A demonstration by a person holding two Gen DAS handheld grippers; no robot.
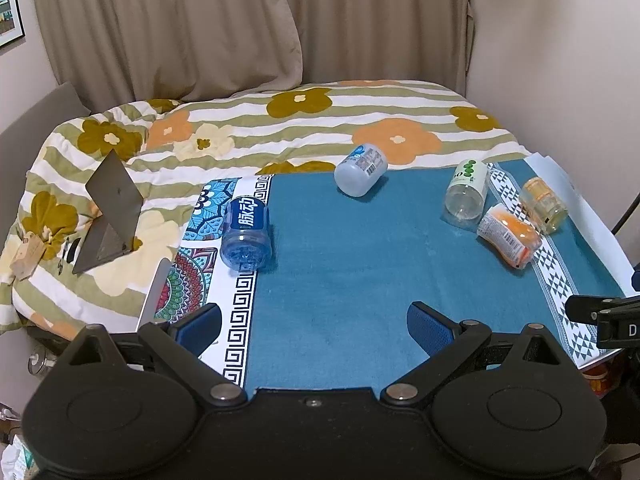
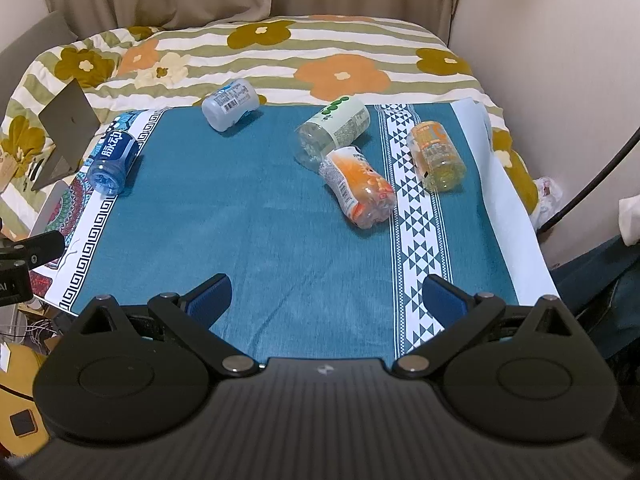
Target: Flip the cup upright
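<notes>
- left gripper (image 1: pixel 314 326): blue-padded fingers (image 1: pixel 428 330) spread wide apart, nothing between them, poised over the near edge of the teal cloth (image 1: pixel 340 264).
- right gripper (image 2: pixel 326 298): blue-padded fingers (image 2: pixel 210 296) likewise spread wide, holding nothing, over the near edge of the same cloth (image 2: pixel 240 220).
- blue-label cup (image 1: pixel 245 234) (image 2: pixel 112 158): lying on its side at the left border of the cloth, partly on the patterned strip, open end towards the grippers.
- grey-white cup (image 1: pixel 360 170) (image 2: pixel 230 104): on its side at the far edge of the cloth, near the quilt.
- green-dot cup (image 1: pixel 466 192) (image 2: pixel 332 130): clear, on its side right of centre, open end facing the near side.
- orange-label cup (image 1: pixel 508 236) (image 2: pixel 358 186): crumpled, on its side, touching or just beside the green-dot cup.
- yellow cup (image 1: pixel 544 205) (image 2: pixel 436 156): on its side on the triangle-patterned band at the right, just beside the orange-label cup.
- flowered quilt (image 1: pixel 280 120) (image 2: pixel 340 48): striped green and white, spread behind the cloth.
- grey laptop (image 1: pixel 108 216) (image 2: pixel 64 132): propped open on the quilt at the left.
- beige curtain (image 1: pixel 180 28): hanging behind the bed.
- framed picture (image 1: pixel 10 12): on the wall at far left, only partly in view.
</notes>
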